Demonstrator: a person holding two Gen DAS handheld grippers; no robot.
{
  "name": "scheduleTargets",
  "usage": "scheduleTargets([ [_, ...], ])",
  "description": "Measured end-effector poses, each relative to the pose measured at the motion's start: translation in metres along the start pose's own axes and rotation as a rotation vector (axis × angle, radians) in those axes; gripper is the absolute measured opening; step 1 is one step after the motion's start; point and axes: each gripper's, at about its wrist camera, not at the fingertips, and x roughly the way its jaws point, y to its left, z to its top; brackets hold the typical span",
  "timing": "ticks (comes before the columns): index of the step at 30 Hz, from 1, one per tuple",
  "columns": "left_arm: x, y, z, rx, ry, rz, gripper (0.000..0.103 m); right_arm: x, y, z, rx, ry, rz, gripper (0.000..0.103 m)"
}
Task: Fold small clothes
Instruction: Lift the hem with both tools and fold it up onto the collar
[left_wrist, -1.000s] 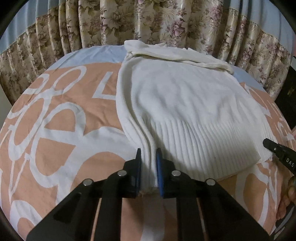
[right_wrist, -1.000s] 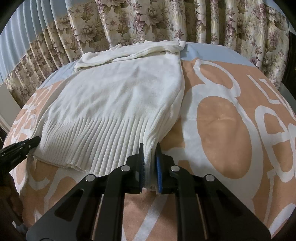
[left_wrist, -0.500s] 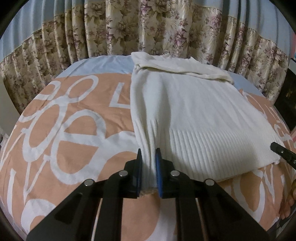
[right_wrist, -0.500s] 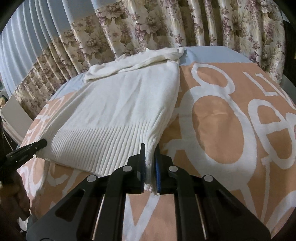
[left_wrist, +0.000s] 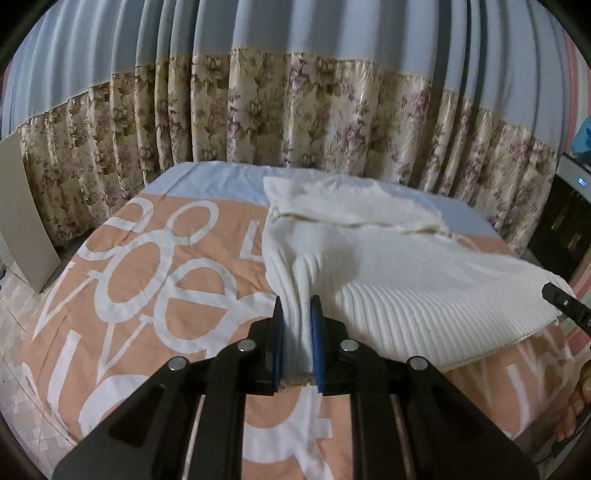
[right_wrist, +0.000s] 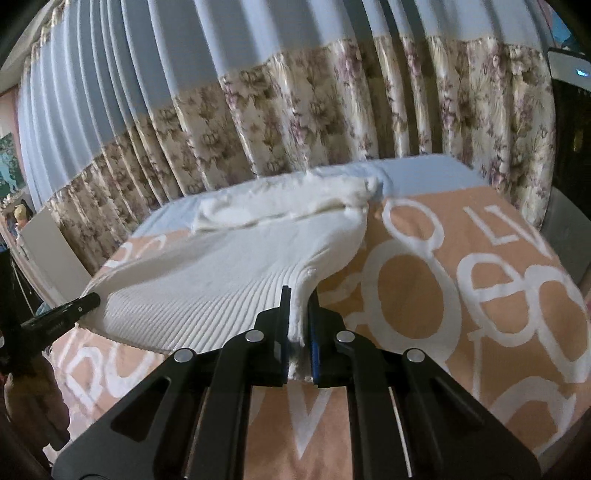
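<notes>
Change since a second ago: the ribbed hem of the cream sweater has risen off the bedspread; both grippers have climbed with it, and more of the curtain now fills each view.
Sweater position: far end with the folded sleeves still lies flat on the bed near the curtain; near end hangs in the air between the two grippers, sagging a little in the middle.
Long axis: runs from the hem at the fingers away toward the curtain, so the fold, as I judge it, carries the hem forward along that axis onto the far half.
Left gripper: jaws narrow, pinched on the sweater's left hem corner, cloth bunched into pleats between the blue pads.
Right gripper: jaws narrow, clamped on the right hem corner.
Nearer hand: neither; each holds its own corner at about the same height.
Left wrist view only: the pleats fanning up from the grip, and the right gripper's tip at the far hem edge.
Right wrist view only: the hem's underside lifted clear of the bedspread, and the left gripper's tip at the opposite corner.
</notes>
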Motion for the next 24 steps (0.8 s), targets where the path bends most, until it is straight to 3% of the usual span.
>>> scheduleTargets([
  [5,-0.013,0.000,0.023,-0.028,-0.041,-0.018,0.013,-0.021,0.005,0.019,-0.003,-0.054,0.005,0.006],
  [10,0.004,0.003,0.059,-0.066,-0.058,-0.029,0.013,-0.013,0.006,0.050,0.000,-0.098,0.012,0.006],
  [24,0.111,0.006,0.158,-0.062,-0.048,-0.014,0.013,0.089,0.000,0.144,-0.021,-0.095,0.004,0.006],
])
